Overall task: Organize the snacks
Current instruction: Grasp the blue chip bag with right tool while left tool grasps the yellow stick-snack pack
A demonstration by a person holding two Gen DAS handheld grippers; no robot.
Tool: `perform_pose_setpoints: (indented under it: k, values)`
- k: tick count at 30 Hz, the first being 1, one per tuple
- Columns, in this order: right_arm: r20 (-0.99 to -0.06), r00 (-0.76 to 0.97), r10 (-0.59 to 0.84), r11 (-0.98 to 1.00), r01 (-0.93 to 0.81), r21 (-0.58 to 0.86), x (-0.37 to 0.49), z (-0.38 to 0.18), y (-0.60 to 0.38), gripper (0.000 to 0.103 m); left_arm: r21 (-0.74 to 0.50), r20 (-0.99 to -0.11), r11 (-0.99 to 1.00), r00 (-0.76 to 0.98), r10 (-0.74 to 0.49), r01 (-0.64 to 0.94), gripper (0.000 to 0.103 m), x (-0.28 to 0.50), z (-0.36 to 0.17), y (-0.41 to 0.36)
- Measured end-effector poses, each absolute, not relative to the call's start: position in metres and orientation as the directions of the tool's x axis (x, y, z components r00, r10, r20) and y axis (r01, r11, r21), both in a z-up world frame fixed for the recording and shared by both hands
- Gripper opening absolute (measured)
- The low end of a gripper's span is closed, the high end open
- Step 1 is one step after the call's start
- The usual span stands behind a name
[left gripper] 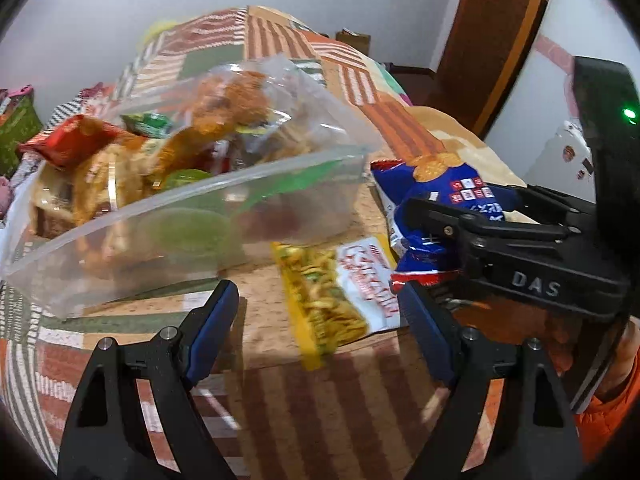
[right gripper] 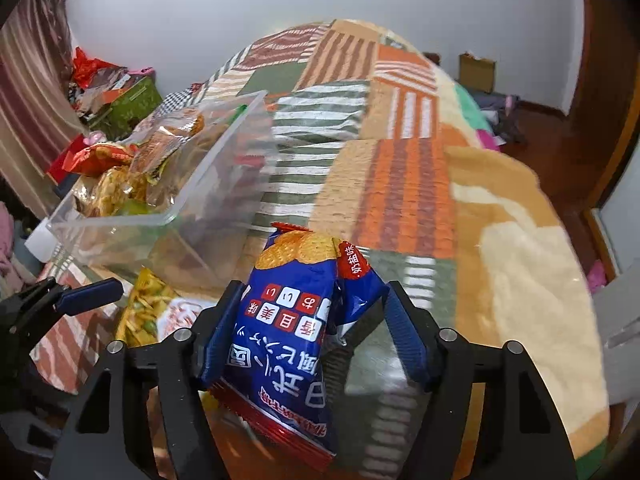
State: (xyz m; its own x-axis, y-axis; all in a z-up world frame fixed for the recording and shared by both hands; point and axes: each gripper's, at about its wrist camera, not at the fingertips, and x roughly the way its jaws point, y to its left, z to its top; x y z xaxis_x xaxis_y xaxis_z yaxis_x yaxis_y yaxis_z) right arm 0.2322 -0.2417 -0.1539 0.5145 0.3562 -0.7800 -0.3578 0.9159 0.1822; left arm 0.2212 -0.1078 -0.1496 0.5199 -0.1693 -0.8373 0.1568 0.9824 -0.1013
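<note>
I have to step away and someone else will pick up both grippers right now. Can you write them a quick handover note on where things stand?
Right gripper: jaws around the blue biscuit packet, left pad on it, right pad apparently not touching; grip unconfirmed.
Left gripper: open, empty, hovering over the yellow noodle-snack packet lying on the blanket.
Clear plastic bin: on the blanket, already filled with many snack bags.
Done: most snacks are in the bin.
Left: put the blue packet in the bin, then pick up the yellow packet and add it.

The clear bin (left gripper: 208, 216) is motion-blurred, its snacks (left gripper: 132, 168) indistinct.
</note>
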Motion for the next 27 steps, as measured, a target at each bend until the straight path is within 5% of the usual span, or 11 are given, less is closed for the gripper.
perform_pose_setpoints:
  k: [5, 7, 18, 27]
  values:
    - [-0.77, 0.521, 0.369, 0.914, -0.354, 0.198, 0.226, -0.149, -0.257, 0.057, -0.107, -0.86, 0.983, 0.482, -0.168, 0.151, 0.083, 0.231, -0.159, -0.117]
    - [-0.77, 0.51, 0.385, 0.907, -0.363, 0.213, 0.223, -0.148, -0.26, 0.041, -0.116, -0.869, 0.983, 0.465, -0.171, 0.144, 0.083, 0.235, -0.164, -0.119]
    - [-0.75, 0.506, 0.425, 0.892, -0.373, 0.255, 0.206, -0.15, -0.266, 0.04, -0.121, -0.84, 0.981, 0.51, -0.184, 0.154, 0.042, 0.229, -0.156, -0.123]
    - [-0.721, 0.558, 0.412, 0.899, -0.376, 0.223, 0.195, -0.131, -0.261, 0.04, -0.114, -0.795, 0.978, 0.575, -0.195, 0.174, 0.028, 0.202, -0.136, -0.118]
